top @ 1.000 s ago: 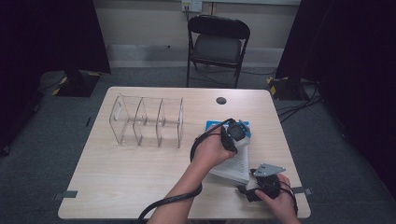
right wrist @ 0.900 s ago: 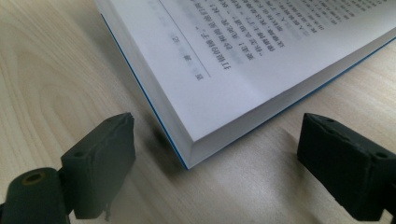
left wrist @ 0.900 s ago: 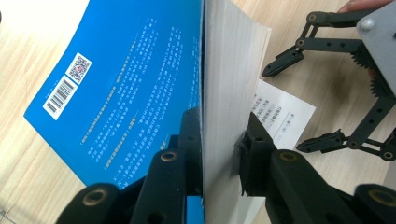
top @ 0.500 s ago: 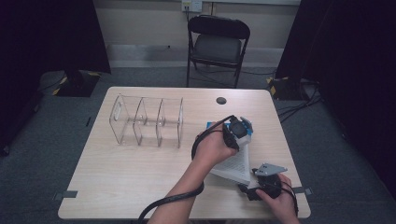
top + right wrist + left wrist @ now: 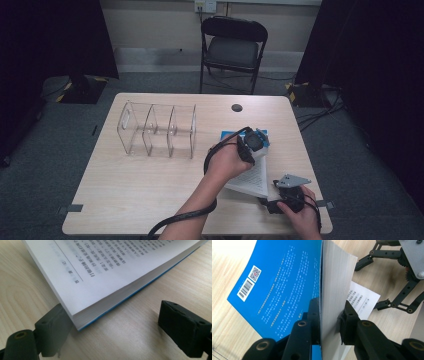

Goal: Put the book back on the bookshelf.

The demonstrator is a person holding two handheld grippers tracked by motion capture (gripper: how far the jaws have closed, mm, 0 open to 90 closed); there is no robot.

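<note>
On the table's right side, our left gripper [image 5: 329,322] is clenched on a thick sheaf of the book's [image 5: 287,287] pages, lifting them. Our right gripper [image 5: 112,337] stands released at the book's near corner, one jaw touching it.

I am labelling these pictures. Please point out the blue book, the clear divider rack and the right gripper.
blue book [image 5: 279,290], left gripper view, on its blue cover.
clear divider rack [image 5: 157,130], high view, on a middle partition.
right gripper [image 5: 112,330], right gripper view, midway between its fingertips.

left hand-held gripper [image 5: 329,315] clamped, right hand-held gripper [image 5: 112,332] agape
</note>
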